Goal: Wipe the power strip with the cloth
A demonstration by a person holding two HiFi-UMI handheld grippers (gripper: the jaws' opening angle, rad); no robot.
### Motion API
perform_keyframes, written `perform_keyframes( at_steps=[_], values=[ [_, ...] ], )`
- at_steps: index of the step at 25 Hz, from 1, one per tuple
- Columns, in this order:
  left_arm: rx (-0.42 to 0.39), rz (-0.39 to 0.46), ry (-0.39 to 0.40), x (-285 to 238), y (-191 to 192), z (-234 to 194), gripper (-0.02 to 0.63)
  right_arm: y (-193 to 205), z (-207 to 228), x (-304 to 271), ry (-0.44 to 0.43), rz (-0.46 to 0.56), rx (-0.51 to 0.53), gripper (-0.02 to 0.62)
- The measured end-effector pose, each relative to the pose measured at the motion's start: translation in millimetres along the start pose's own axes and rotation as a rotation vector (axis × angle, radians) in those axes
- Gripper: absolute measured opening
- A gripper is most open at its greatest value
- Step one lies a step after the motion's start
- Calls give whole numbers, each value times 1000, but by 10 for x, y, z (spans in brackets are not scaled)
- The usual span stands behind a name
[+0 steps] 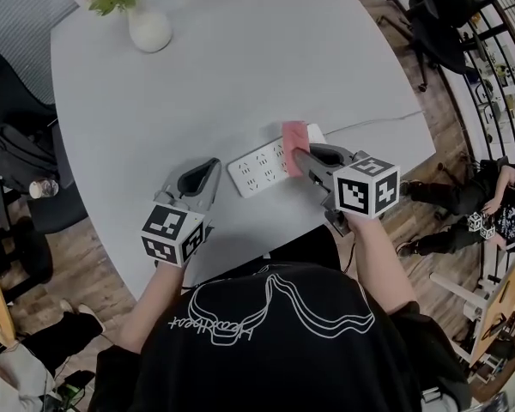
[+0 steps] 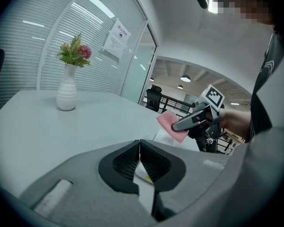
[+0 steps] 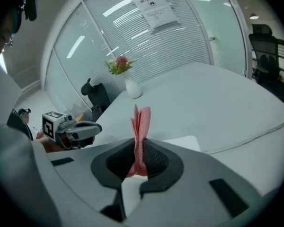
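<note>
"What has the right claw [image 3: 138, 151] got hold of?"

"A pink cloth [image 3: 141, 119]. It's folded and pinched tight between the two jaws, and it stands upright above them."

"And beyond the jaws?"

"The white power strip [image 3: 183, 144] lies flat on the counter [image 3: 213, 98], just behind the cloth. I can't tell whether they touch."

"Anything else?"

"The left claw [image 3: 95, 126] is off by the counter's left edge, with its marker cube at the back. A white vase [image 3: 132, 91] of flowers [image 3: 118, 65] stands near the far edge, with a black chair [image 3: 97, 96] beside it. A notice [image 3: 156, 9] hangs on the glass wall."
</note>
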State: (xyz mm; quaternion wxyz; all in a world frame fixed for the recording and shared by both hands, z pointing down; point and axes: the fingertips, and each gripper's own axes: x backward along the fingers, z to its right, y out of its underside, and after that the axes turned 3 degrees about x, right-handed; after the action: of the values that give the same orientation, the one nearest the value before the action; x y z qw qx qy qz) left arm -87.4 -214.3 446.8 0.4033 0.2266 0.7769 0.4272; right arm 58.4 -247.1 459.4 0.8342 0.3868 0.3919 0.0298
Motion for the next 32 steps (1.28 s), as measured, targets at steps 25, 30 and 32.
perform_keyframes(
  at_steps=[25, 30, 32],
  values=[
    [21, 29, -49, 444, 251, -122, 14, 546, -893, -792, -134, -215, 150, 48],
    [21, 37, -37, 443, 232, -106, 13, 565, -869, -804, -115, -223, 162, 48],
    [24, 40, -30, 441, 224, -106, 14, 573, -863, -810, -115, -223, 157, 48]
  ],
)
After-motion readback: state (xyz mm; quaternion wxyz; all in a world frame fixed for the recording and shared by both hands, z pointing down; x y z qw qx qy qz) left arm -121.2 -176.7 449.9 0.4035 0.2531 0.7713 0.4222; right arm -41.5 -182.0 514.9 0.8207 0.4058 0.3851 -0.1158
